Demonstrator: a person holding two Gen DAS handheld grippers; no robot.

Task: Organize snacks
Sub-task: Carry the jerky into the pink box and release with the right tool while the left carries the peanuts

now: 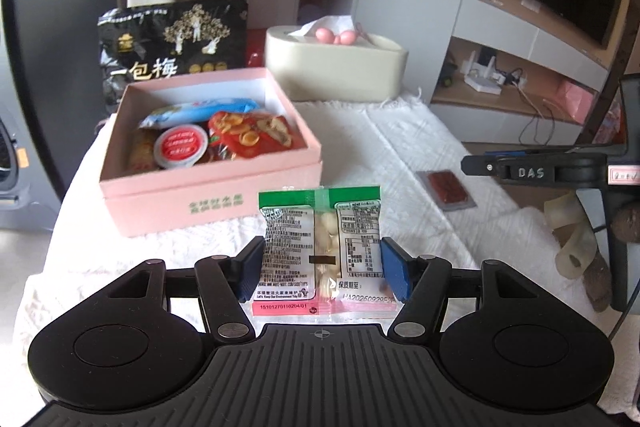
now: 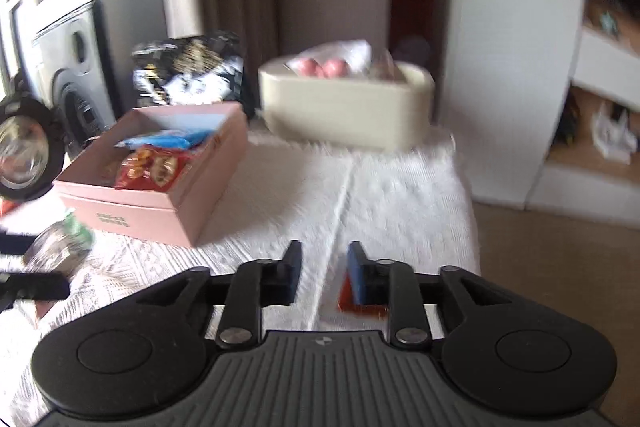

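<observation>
My left gripper (image 1: 320, 263) is shut on a green-topped nut packet (image 1: 320, 247), held upright above the white cloth just in front of the pink snack box (image 1: 208, 195). The box holds a blue packet, a red snack bag and a round red-lidded cup. A small red-brown snack square (image 1: 446, 189) lies on the cloth to the right. My right gripper (image 2: 324, 267) is open and empty above the cloth; the red-brown square (image 2: 360, 303) shows partly under its right finger. The pink box (image 2: 160, 195) and the nut packet (image 2: 60, 243) appear at its left, blurred.
A black plum bag (image 1: 172, 43) stands behind the box. A cream tissue box (image 1: 336, 67) with pink balls sits at the back. The cloth's right edge drops to the floor (image 2: 540, 267). Shelving and a TV stand at right. The right gripper's body (image 1: 552, 171) reaches in from the right.
</observation>
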